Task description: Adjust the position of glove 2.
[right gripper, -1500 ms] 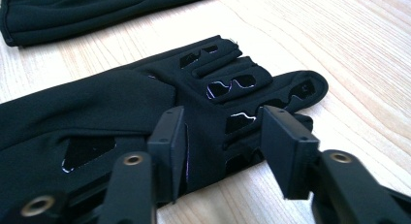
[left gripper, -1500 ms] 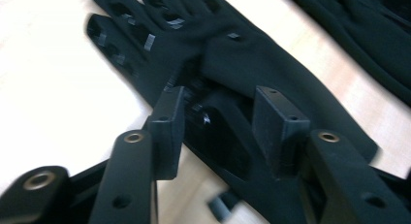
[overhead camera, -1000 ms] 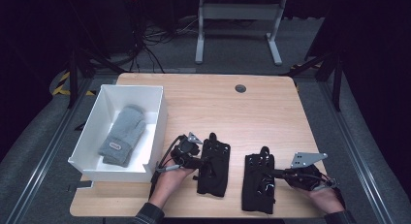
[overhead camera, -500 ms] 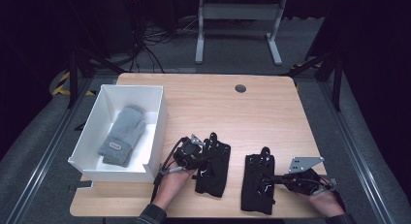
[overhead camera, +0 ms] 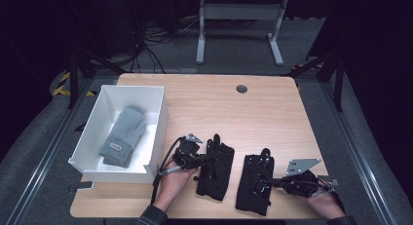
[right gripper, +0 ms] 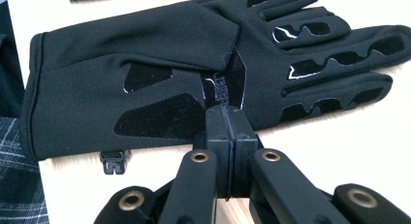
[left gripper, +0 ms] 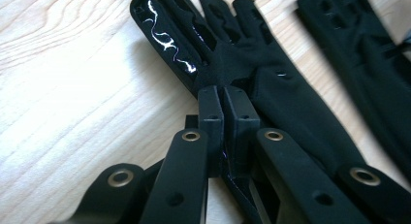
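Pinching the left black glove (overhead camera: 215, 165) at its edge, the left gripper (overhead camera: 200, 158) has just closed its jaws; the right gripper (overhead camera: 278, 182) clamps the right black glove (overhead camera: 255, 183). A white box (overhead camera: 158, 119) holds grey mittens (overhead camera: 123, 135), their label unreadable. The right gripper view shows a small clip (right gripper: 113, 162).

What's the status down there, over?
Left gripper just closed on left black glove. Right gripper shut at right black glove's edge. White box holding grey mitten beside; nothing blocking.
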Demonstrator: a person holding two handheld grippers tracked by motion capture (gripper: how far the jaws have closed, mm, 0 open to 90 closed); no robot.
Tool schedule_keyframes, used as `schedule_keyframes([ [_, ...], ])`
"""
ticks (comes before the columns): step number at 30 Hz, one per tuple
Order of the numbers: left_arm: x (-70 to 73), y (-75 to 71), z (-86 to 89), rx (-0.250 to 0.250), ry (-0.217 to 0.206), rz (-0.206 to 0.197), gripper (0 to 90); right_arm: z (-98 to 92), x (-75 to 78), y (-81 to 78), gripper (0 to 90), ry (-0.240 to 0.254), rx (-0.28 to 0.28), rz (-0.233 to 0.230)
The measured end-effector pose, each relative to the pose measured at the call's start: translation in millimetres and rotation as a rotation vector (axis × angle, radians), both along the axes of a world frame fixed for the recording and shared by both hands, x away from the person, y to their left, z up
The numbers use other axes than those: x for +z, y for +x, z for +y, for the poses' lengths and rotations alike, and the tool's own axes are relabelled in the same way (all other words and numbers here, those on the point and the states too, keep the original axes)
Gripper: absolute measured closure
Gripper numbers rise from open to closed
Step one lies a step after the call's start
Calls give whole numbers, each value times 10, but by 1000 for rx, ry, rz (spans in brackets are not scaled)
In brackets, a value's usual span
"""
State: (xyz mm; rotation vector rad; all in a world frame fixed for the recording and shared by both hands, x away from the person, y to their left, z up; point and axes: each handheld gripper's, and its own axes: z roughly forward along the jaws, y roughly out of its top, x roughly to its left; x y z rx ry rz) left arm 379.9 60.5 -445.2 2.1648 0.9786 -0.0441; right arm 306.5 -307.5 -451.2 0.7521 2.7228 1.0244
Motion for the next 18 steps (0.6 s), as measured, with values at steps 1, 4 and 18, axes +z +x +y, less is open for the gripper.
schedule_keyframes([
  [1,6,-5,0,-5,-8,4,873,16,-2,4,900,1,-3,0],
  [4,27,-10,3,-17,-33,12,873,59,-1,28,900,9,0,1],
  [18,162,-46,-12,-62,-135,26,874,250,-11,138,900,27,28,8],
])
